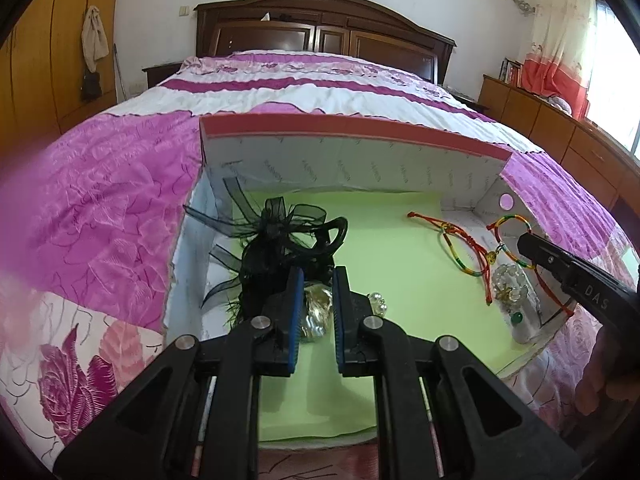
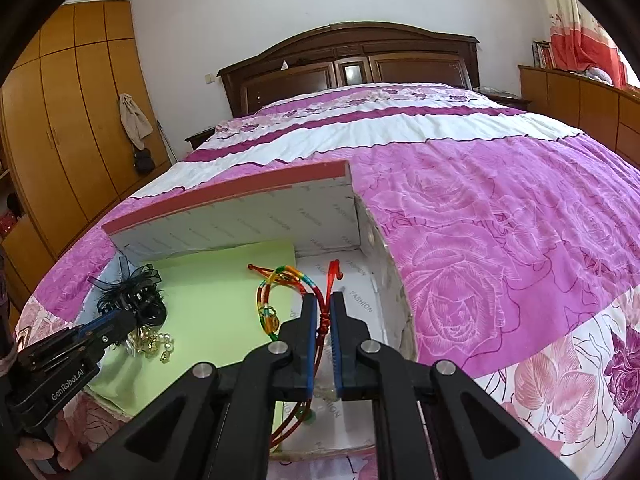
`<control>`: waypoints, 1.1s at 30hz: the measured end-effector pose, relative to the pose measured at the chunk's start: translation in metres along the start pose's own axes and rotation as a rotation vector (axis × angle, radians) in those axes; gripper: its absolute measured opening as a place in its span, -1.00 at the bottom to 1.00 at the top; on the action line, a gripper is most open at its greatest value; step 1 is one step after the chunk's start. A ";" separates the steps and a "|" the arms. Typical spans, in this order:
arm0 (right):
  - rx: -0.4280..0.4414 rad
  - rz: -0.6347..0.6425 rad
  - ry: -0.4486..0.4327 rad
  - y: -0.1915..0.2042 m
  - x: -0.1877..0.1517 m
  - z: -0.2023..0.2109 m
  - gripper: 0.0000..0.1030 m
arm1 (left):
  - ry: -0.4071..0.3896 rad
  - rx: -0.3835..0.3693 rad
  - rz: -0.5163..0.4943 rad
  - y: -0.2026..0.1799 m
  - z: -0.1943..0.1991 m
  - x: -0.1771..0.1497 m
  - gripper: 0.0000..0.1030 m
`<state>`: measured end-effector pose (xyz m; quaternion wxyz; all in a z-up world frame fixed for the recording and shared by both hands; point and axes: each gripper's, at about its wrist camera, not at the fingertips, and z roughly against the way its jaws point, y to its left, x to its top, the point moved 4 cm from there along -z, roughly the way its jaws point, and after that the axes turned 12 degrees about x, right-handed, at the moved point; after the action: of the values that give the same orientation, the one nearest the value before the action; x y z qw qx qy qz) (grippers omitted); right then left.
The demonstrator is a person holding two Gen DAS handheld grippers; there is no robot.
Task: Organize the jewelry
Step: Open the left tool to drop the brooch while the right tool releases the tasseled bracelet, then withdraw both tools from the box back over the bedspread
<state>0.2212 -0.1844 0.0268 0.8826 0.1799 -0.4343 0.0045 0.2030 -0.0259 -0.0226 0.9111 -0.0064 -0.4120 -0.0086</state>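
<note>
Two grippers are over one shallow cardboard box [image 1: 352,148] that sits on my bed's pink floral bedspread [image 1: 100,200]; the box has a red-edged back wall and a pale green sheet [image 1: 384,248] on most of its floor.

Left gripper [image 1: 316,276]: jaws drawn nearly together, a narrow gap between the blue pads, nothing visibly pinched; it hangs over the left end of the box, just above a black ribbon hair piece [image 1: 276,236] and black hair ties [image 2: 150,308]; a gold and silver ornament [image 1: 316,312] shows through the gap, and a pearl cluster [image 1: 378,302] lies just right of it on the green sheet.

Right gripper [image 2: 325,300]: jaws likewise nearly together; a red cord bracelet [image 2: 322,320] runs up through the slot between the pads, but I cannot tell whether the pads press on it or merely straddle it; the gripper is at the right end of the box, over the bare white floor printed FASHION.

Jewelry at the right end: a multicoloured woven bracelet [image 1: 460,252] with a small gold charm lies partly on the green sheet, touching the red cord; a clear bead bracelet [image 1: 510,284] and a green bead [image 1: 516,319] lie beside it near the right wall.

Beyond the bed: dark wooden headboard [image 2: 348,64]; orange wardrobe [image 2: 72,112] at left.
</note>
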 end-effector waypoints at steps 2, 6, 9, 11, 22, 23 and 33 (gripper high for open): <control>-0.007 0.001 -0.001 0.000 -0.001 0.000 -0.84 | 0.007 -0.002 0.007 0.001 -0.002 0.000 -0.88; -0.014 -0.006 -0.004 -0.001 -0.001 -0.001 -0.77 | 0.000 -0.006 0.004 -0.001 -0.002 -0.001 -0.86; -0.011 -0.003 -0.007 -0.001 -0.003 0.000 -0.70 | 0.004 -0.007 0.000 -0.002 -0.002 -0.002 -0.78; -0.010 0.006 -0.009 0.001 -0.003 0.000 -0.61 | 0.003 -0.009 -0.007 -0.003 -0.003 -0.001 -0.68; 0.032 0.007 -0.024 0.009 -0.002 0.012 -0.33 | -0.009 -0.031 -0.006 -0.004 0.008 -0.001 -0.41; 0.032 0.007 -0.028 0.010 -0.002 0.014 -0.28 | -0.011 -0.034 -0.005 -0.004 0.010 -0.001 -0.41; 0.069 -0.008 -0.061 0.022 0.004 0.046 -0.26 | -0.034 -0.043 -0.013 -0.003 0.037 0.003 -0.40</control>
<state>0.1846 -0.1788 0.0625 0.8623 0.2120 -0.4598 0.0106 0.1774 -0.0278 0.0044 0.9035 -0.0235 -0.4273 -0.0234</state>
